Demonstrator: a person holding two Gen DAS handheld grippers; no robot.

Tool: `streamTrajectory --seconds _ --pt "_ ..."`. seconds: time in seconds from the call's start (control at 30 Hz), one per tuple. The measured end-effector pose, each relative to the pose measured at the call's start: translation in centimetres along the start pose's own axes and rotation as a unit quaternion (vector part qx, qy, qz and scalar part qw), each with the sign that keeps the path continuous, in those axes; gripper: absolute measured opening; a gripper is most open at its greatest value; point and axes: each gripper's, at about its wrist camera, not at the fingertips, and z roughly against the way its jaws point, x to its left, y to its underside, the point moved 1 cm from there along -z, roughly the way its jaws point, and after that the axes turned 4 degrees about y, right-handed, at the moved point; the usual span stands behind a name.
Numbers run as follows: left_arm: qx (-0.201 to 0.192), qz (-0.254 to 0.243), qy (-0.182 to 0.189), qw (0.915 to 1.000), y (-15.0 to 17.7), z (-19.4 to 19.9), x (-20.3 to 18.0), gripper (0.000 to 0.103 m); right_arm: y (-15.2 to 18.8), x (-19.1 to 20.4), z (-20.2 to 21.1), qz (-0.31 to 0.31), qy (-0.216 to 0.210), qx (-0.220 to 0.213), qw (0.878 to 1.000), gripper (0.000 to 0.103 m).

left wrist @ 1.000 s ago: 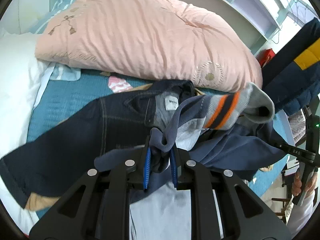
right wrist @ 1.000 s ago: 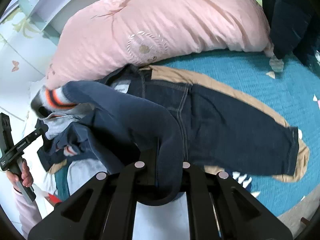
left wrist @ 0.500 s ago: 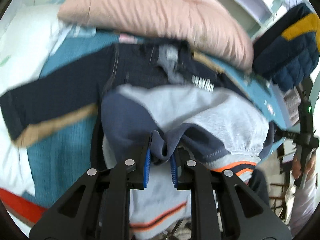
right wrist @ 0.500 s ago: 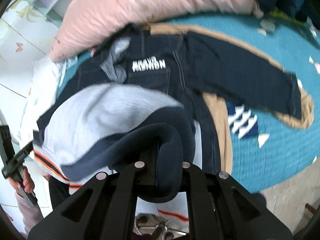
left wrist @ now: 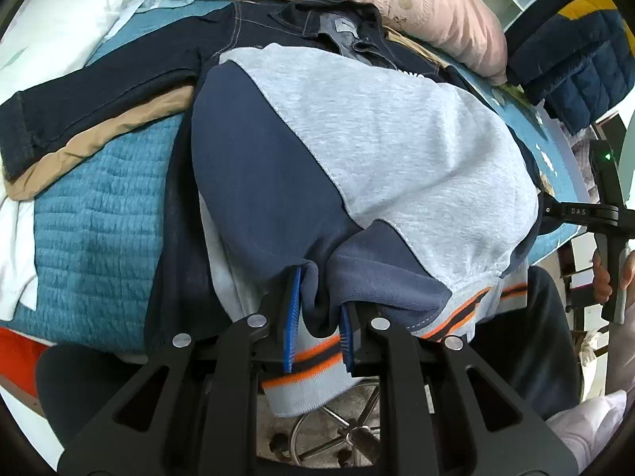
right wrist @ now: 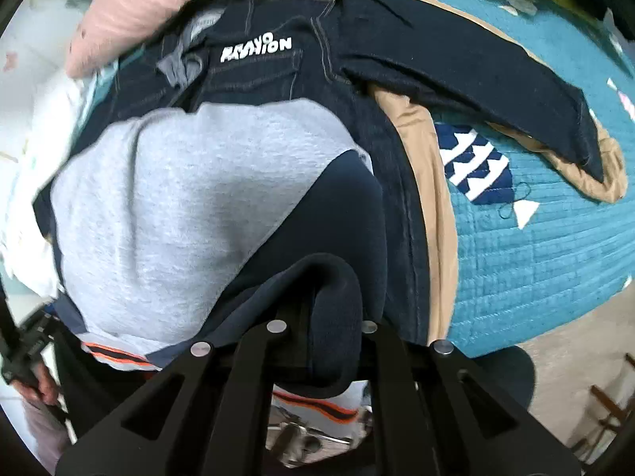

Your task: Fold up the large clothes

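The jaws of the left gripper [left wrist: 316, 313] are clamped on a bunched navy fold of the grey-and-navy sweatshirt [left wrist: 381, 127], and those of the right gripper [right wrist: 325, 319], hidden under the draped navy cloth, are closed on its other corner. The sweatshirt fills the centre of both views, spread over the dark denim jacket [right wrist: 456, 59] on the blue bedspread [right wrist: 535, 258], its striped hem hanging at the lower edge of the frame. This looks like the laying-out step before folding; next, I judge, it needs lowering flat and smoothing.
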Motion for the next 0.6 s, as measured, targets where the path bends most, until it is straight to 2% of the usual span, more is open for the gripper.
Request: streamTrajectory --seconds 0.13,0.2,0.3,0.4,0.47,0.53,0.57,0.6 --pt "0.013 -0.02 -0.026 0.9994 1.1 -0.9 -1.0 0.019 1.2 1.3 0.0 0.063 0.052 -0.011 0.997 0.004" --pt "0.027 -0.015 -0.036 0.9989 1.4 -2.1 -1.0 0.021 1.7 1.1 -0.5 0.061 0.053 -0.008 0.997 0.005" --pt "0.028 -0.008 -0.036 0.9989 1.4 -2.1 -1.0 0.024 2.6 0.7 -0.4 0.06 0.03 0.004 0.998 0.007" --pt "0.027 -0.008 -0.041 0.9987 1.4 -1.5 -1.0 0.04 3.0 0.0 0.7 0.046 -0.002 0.014 0.999 0.008" --pt "0.026 -0.006 -0.049 0.9984 1.6 -1.0 -0.7 0.055 3.0 0.0 1.6 0.038 -0.018 0.016 0.999 0.011" --pt "0.026 0.005 -0.054 0.9982 1.8 -0.7 -0.1 0.058 3.2 -0.5 2.5 0.029 -0.027 0.028 0.999 0.032" --pt "0.024 0.012 -0.05 0.9984 2.0 -0.5 0.3 0.058 3.5 -0.6 2.7 0.026 -0.014 0.032 0.999 0.064" --pt "0.023 0.018 -0.048 0.9984 2.1 -0.4 0.5 0.058 3.9 -1.4 3.4 0.024 0.025 0.021 0.999 0.074"
